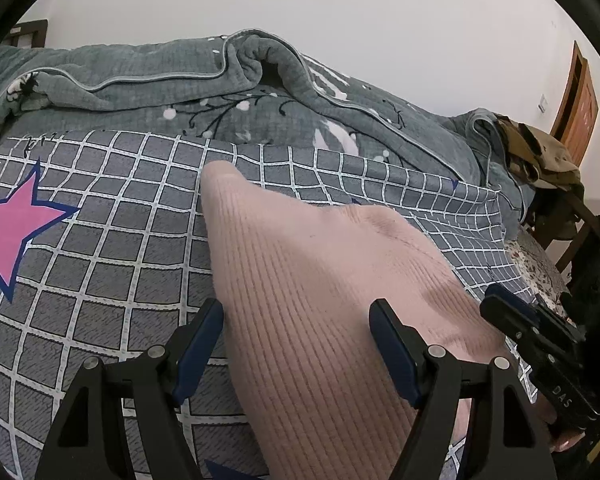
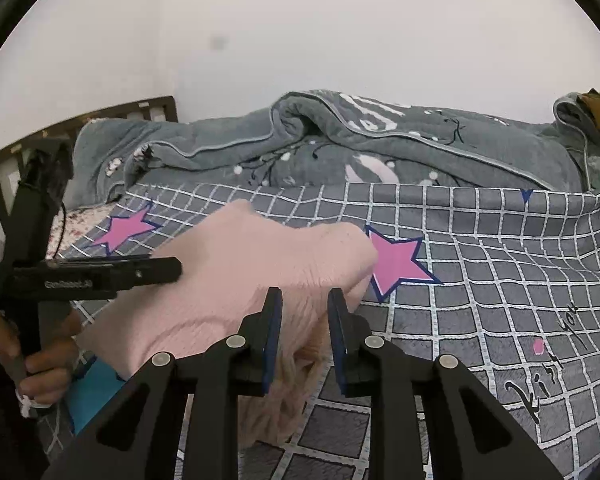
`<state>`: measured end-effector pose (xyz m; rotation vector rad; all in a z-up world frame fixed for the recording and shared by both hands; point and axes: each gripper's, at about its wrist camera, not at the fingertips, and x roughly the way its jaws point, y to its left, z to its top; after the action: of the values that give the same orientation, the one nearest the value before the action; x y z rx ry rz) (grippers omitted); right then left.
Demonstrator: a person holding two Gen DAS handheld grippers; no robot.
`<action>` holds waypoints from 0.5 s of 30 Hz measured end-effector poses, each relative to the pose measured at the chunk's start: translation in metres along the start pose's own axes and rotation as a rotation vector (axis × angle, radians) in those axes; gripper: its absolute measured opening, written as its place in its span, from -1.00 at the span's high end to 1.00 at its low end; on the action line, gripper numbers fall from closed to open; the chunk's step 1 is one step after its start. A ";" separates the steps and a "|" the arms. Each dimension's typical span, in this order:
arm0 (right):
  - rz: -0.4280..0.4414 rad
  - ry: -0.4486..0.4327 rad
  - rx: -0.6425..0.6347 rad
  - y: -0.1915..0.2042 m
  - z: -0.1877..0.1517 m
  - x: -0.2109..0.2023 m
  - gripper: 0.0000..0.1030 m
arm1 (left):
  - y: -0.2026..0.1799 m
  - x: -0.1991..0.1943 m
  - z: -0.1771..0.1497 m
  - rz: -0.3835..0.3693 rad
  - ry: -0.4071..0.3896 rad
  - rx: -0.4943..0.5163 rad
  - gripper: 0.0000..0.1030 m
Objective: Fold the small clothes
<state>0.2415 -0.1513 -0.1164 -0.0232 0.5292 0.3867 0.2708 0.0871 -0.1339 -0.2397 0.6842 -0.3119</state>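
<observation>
A pink ribbed knit garment (image 1: 320,280) lies spread on the grey checked bedsheet (image 1: 100,260). My left gripper (image 1: 298,312) hovers low over its near part, open wide: one finger sits at the garment's left edge, the other rests over the knit. In the right wrist view the same garment (image 2: 240,272) bunches up towards my right gripper (image 2: 304,300). Its narrow jaws have a gathered fold of pink fabric between them, touching both pads, and wrinkles fan out from the grip. A hand (image 2: 40,352) holds the left tool at the left of that view.
A crumpled grey-green blanket (image 1: 180,80) lies along the far side of the bed (image 2: 480,280), with white walls behind. A wooden chair with clothes (image 1: 540,160) stands at the right and a dark headboard (image 2: 100,116) at the left. Something teal (image 2: 92,392) peeks from under the garment.
</observation>
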 end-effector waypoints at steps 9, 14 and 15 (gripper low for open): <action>-0.049 0.088 -0.036 0.014 -0.011 0.021 0.75 | 0.000 -0.001 0.001 0.002 -0.007 -0.002 -0.44; -0.045 0.040 0.033 -0.002 -0.004 0.009 0.84 | 0.002 -0.005 0.002 0.002 -0.016 -0.007 -0.44; -0.050 0.055 0.030 -0.002 -0.006 0.012 0.84 | 0.002 -0.005 0.001 0.004 -0.015 -0.007 -0.44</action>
<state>0.2494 -0.1496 -0.1276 -0.0178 0.5873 0.3295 0.2687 0.0910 -0.1308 -0.2473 0.6707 -0.3037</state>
